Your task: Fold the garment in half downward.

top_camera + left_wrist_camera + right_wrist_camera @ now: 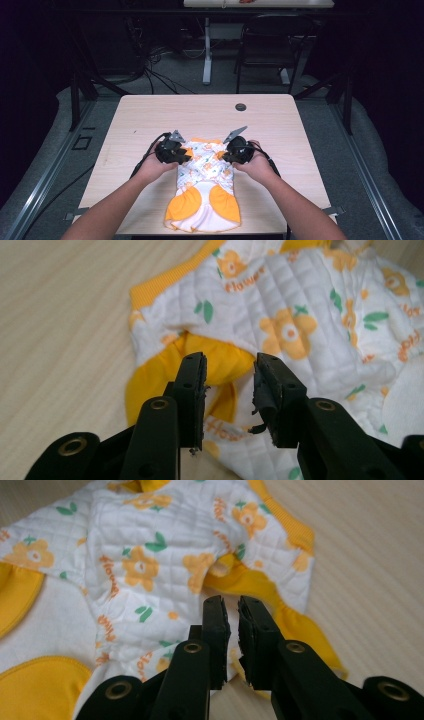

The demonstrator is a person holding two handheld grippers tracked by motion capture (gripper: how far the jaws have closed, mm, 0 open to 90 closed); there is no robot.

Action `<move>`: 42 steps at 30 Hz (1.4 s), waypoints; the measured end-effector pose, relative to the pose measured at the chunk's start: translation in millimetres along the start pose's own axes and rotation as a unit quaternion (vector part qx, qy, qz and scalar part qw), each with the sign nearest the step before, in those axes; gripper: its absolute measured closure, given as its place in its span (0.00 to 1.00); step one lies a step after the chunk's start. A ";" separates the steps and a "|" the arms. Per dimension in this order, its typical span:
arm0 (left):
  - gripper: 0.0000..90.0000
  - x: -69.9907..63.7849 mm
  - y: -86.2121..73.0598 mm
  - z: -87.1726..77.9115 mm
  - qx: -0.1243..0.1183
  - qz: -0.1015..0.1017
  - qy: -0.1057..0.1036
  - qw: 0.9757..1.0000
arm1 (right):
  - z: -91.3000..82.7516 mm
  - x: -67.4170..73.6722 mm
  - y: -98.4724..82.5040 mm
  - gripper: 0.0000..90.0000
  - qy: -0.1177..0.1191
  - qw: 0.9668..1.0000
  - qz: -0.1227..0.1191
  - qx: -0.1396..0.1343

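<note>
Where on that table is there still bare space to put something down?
The far half of the table, from the garment out to the small round grommet, is bare. So are the strips along both side edges. The near middle is crowded: the garment, both hands and both grippers sit there.

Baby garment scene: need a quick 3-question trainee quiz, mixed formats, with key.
1. True or false: the left gripper is clamped shut on the garment.
2. Multiple choice: where does the garment lie on the table? A) far edge, by the round grommet; B) near edge, centre; C) hanging off the left side.
3. Fill in: the right gripper sits over the garment's yellow ____ edge, its jaws a narrow gap apart.

Key: 1 false, its jaws stand apart over yellow fabric; 2 B; 3 ruffled.
</note>
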State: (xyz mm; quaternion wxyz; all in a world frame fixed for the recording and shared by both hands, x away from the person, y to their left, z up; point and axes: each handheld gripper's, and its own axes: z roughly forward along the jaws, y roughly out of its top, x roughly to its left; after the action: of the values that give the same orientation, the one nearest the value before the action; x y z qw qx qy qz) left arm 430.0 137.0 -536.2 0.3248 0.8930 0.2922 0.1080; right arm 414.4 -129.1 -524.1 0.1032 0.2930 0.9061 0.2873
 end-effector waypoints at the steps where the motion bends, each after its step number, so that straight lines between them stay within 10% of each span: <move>1: 0.72 2.2 2.7 -0.6 -0.004 -0.003 -0.002 1.000 | -1.5 -2.1 4.1 0.90 -0.003 1.000 0.001 -0.002; 15: 0.71 25.6 22.9 23.7 0.005 -0.015 0.018 1.000 | 22.2 -36.9 32.3 0.87 -0.024 0.999 0.029 0.007; 42: 0.65 41.8 13.0 51.6 0.020 -0.065 0.035 0.997 | 61.5 -47.9 23.8 0.73 -0.044 0.996 0.069 0.034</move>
State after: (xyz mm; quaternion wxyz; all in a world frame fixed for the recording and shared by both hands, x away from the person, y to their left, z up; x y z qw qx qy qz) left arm 489.3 127.1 -567.2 0.3023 0.8742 0.3630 0.1124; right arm 486.1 -113.3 -559.4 0.1124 0.3705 0.8876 0.2494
